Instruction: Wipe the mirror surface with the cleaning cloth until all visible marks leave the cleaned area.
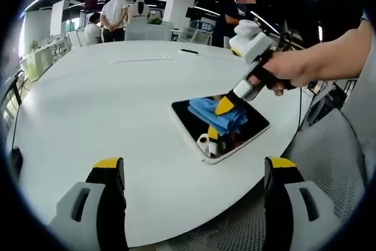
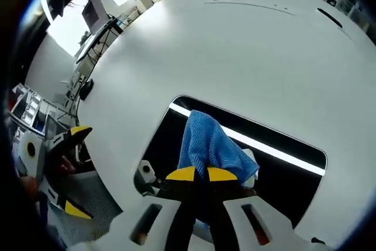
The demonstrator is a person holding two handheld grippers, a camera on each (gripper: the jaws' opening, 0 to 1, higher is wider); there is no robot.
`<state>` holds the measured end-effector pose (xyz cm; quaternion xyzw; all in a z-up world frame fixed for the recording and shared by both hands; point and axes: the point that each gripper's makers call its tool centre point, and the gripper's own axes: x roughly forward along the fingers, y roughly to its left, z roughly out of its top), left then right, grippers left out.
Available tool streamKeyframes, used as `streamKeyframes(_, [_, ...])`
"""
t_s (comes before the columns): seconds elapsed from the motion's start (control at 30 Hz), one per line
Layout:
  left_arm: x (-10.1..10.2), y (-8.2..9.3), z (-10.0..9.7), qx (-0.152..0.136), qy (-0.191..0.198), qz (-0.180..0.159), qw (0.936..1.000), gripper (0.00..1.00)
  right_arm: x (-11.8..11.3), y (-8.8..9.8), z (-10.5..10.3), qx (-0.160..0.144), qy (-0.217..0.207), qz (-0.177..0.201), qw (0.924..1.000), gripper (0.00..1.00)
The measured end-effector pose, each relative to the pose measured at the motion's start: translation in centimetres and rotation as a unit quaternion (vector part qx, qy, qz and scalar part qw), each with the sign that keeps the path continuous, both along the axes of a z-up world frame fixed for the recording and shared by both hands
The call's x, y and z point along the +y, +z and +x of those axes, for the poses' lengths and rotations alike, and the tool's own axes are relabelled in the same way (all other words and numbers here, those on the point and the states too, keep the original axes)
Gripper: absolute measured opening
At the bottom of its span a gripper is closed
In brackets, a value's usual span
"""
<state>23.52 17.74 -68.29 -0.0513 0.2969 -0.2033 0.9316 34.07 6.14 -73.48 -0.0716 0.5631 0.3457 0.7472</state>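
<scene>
- Blue cloth [image 2: 212, 145] is pinched between the closed fingers of the right gripper [image 2: 203, 175] and is pressed onto the mirror [image 2: 282, 171], so the wiping is judged to be under way, not finished.
- In the left gripper view, the cloth [image 1: 212, 113] is seen bunched over the middle of the mirror [image 1: 194, 123], with the right gripper [image 1: 225, 105] coming down on it from the far right, held by a hand [image 1: 294, 69].
- No marks can be made out on the dark glass; it is too reflective and too small in both views to tell whether any remain, so how much is left cannot be stated.
- The mirror is a dark rectangle with a thin pale edge, lying flat near the edge of the white surface [image 1: 117, 104]; a bright ceiling strip and the gripper itself are reflected in it.
- The left gripper [image 1: 194, 174] is held back from the mirror, well apart from it, with its fingers spread wide and nothing between them.
- Mirror and cloth are both kept in sight in both views, as the task asks.
- The cloth looks soft and loosely folded; only part of it is judged to touch the glass.
</scene>
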Motion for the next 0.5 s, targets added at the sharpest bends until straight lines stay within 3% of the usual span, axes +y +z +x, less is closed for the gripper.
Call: streamKeyframes(0.5, [0.2, -0.2, 0.0, 0.002, 0.002, 0.005, 1.0000, 0.99, -2.7, -0.3, 0.4, -0.003, -0.024, 0.007, 0.9997, 0.00])
